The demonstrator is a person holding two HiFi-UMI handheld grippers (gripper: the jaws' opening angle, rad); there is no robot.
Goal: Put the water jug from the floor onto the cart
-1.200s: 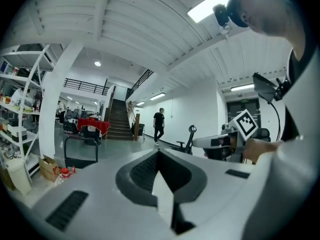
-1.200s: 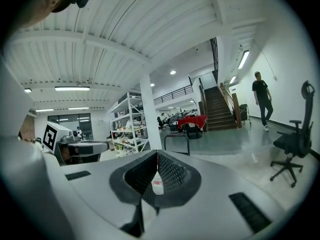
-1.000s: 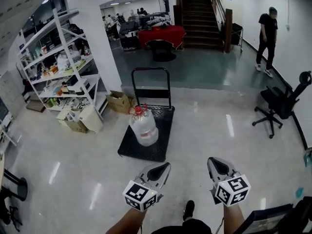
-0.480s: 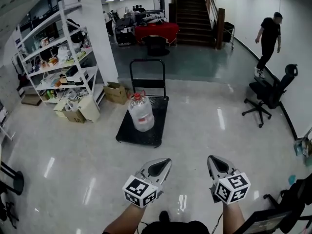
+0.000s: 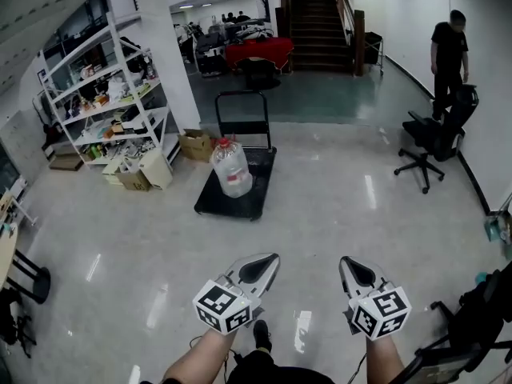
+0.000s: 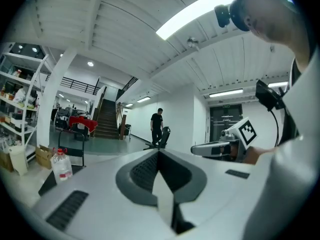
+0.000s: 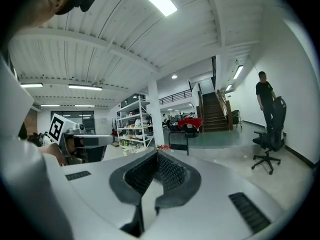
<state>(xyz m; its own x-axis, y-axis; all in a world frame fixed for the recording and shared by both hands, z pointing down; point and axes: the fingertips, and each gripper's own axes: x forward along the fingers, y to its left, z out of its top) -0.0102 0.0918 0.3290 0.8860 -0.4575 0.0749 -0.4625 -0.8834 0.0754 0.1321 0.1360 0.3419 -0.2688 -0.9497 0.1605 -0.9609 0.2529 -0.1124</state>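
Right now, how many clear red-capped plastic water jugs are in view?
1: the jug stands on the black platform cart near the white shelving; others may be hidden.

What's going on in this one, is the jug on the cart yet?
A person holds a gripper in each hand. The left gripper and the right gripper are both shut and empty, held out above the floor. The water jug already stands upright on the black cart, well ahead of them near the shelves. Nothing is being handled right now.
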